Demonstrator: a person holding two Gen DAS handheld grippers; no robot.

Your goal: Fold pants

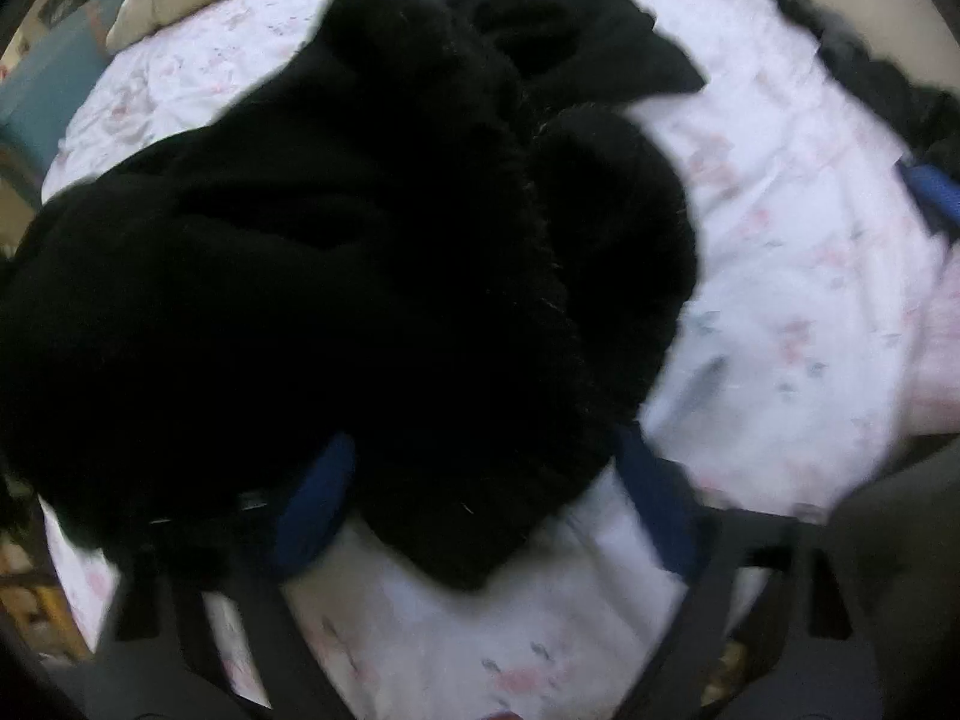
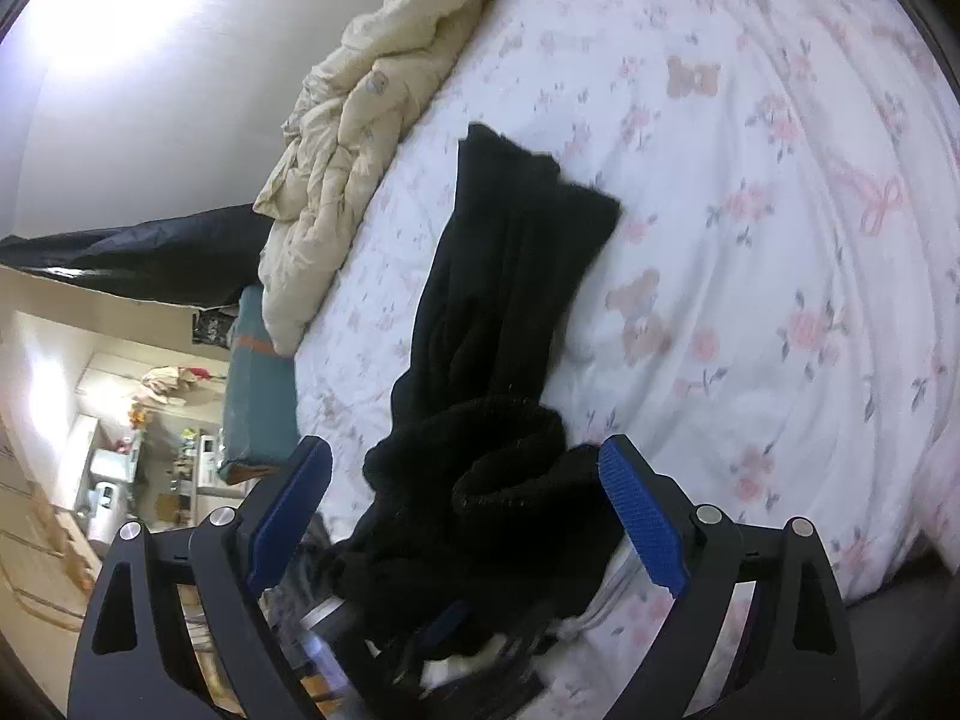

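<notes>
Black pants (image 1: 336, 252) lie crumpled on a white floral bed sheet (image 1: 780, 276). In the left wrist view, which is blurred, my left gripper (image 1: 486, 498) points down over their near end. Its blue pads (image 1: 318, 498) stand apart, with a bunch of black cloth between them. In the right wrist view the pants (image 2: 510, 276) stretch away across the sheet (image 2: 750, 180), the ribbed waistband (image 2: 510, 456) nearest. My right gripper (image 2: 468, 516) is wide open just short of the waistband, holding nothing. One of its blue pads (image 1: 933, 201) shows at the right edge of the left wrist view.
A rumpled cream quilt (image 2: 372, 138) lies along the bed's far left edge, and a teal box (image 2: 258, 396) stands beside the bed. Dark clothes (image 1: 870, 78) are heaped at the bed's far right. Cluttered shelves (image 2: 120, 468) lie beyond the bed.
</notes>
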